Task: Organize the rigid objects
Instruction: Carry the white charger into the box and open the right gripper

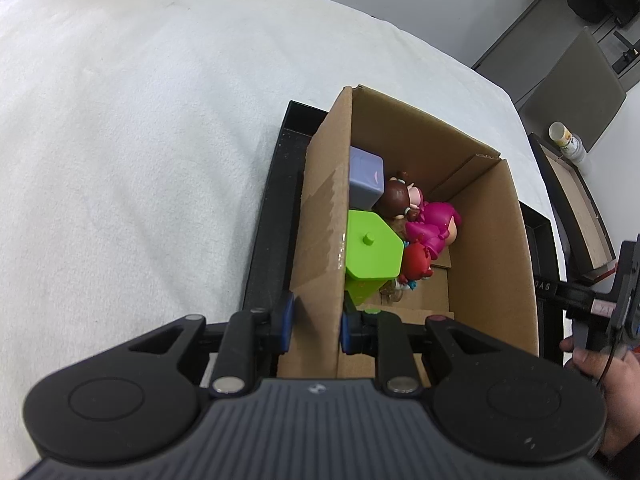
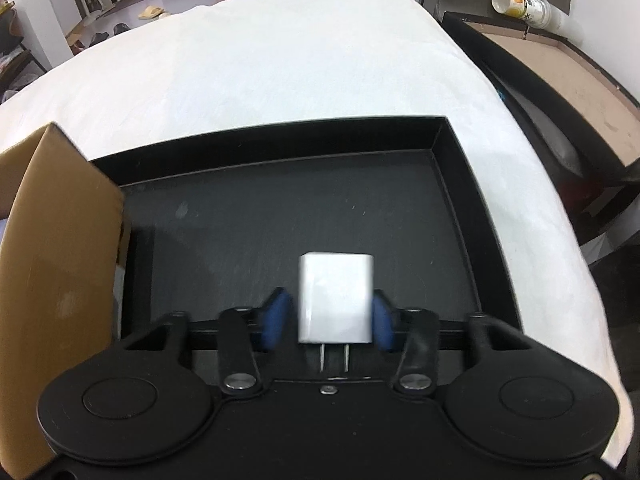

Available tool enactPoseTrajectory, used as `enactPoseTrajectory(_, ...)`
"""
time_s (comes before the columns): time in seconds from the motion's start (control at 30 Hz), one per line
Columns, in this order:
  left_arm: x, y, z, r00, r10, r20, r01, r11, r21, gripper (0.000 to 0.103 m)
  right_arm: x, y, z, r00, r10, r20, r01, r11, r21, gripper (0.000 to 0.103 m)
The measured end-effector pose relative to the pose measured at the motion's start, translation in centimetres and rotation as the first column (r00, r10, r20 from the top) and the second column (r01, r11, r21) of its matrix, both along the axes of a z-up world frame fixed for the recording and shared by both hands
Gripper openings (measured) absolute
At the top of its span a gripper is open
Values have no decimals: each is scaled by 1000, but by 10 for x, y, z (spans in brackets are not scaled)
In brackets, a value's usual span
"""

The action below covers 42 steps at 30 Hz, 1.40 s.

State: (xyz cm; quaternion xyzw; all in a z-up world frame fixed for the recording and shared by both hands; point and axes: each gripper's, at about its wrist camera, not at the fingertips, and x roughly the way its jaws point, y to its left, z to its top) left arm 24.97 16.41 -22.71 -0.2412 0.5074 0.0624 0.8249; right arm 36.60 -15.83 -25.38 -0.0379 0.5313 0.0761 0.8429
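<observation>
The white charger plug point(image 2: 336, 298) is sitting low in the centre of the right wrist view, over the floor of a black tray point(image 2: 280, 200), with its two metal prongs pointing back toward the camera. It is lying between the blue pads of the right gripper point(image 2: 330, 316). The pad on the right side point(image 2: 382, 326) is meeting the plug's edge, while the pad on the left side point(image 2: 274, 320) is showing a thin dark sliver beside the plug. The frame is blurring there, so I cannot tell whether the jaws are actually pressing on it.

At the left edge of that view, a wall of the cardboard box point(image 2: 60, 280) is standing inside the tray.

In the left wrist view, the left gripper point(image 1: 316, 324) is clamping the near left wall of the box, one blue pad on each face of the cardboard. The box is standing upright and open in the lower right half of the frame. Inside it, a lavender block point(image 1: 366, 178) and a bright green hexagonal block point(image 1: 374, 252) are leaning against the gripped wall. A brown-haired figure point(image 1: 396, 198), a magenta figure point(image 1: 434, 226) and a red toy point(image 1: 416, 262) are crowding just to the right of them.

A white cloth point(image 1: 140, 140) is covering the surface under the tray. At the right edge, a hand point(image 1: 596, 364) is holding the other gripper's handle.
</observation>
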Motion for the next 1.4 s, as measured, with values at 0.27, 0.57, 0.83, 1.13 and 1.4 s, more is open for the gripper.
enactPoseTrajectory(0.27, 0, -1, -1, 1000, 2, 0, -2, 1000, -1, 21, -7, 6, 24, 999, 48, 0, -48, 998, 41, 36)
enactPoseTrajectory(0.57, -1, 0, -1, 1000, 6, 4, -6, 1000, -6, 21, -19, 19, 65, 995, 88, 44, -91, 992, 82, 36)
enactPoseTrajectory(0.83, -1, 0, 0, 1000, 4, 4, -4, 1000, -10, 21, -26, 38, 96, 985, 147, 85, -157, 980, 122, 37)
enactPoseTrajectory(1.13, -2, -1, 1, 1000, 6, 6, -6, 1000, -9, 21, -39, 69, 115, 972, 211, 108, -226, 961, 157, 37)
enactPoseTrajectory(1.4, -3, 1, 0, 1000, 18, 7, -17, 1000, -23, 21, -49, 96, 108, 958, 271, 92, -282, 947, 153, 37)
